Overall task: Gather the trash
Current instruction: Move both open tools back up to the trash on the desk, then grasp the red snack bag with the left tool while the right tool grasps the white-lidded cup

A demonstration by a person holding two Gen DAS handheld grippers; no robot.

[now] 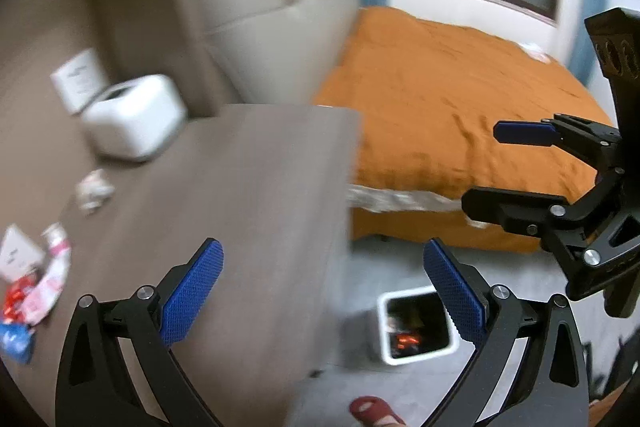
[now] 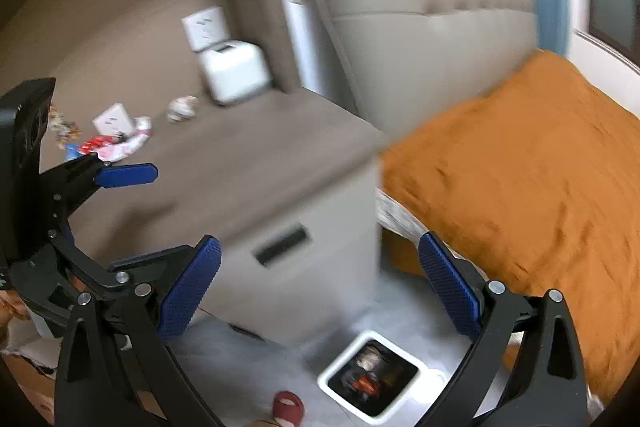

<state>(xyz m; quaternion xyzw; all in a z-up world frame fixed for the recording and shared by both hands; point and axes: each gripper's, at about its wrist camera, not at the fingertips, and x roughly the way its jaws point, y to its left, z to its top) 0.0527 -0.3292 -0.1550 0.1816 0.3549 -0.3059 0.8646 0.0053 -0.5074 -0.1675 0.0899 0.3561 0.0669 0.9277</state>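
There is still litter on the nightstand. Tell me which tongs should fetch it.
Probably the left tongs: open, empty, over the nightstand beside the wrappers. The right tongs, also open, hang nearer the bin.

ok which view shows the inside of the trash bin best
The right wrist view: the white bin sits unobstructed between the open fingers, its contents visible. In the left wrist view the same bin is partly covered by the left gripper's finger.

Black linkage tongs (image 1: 322,295), blue textured pads (image 1: 192,297), silver screws.
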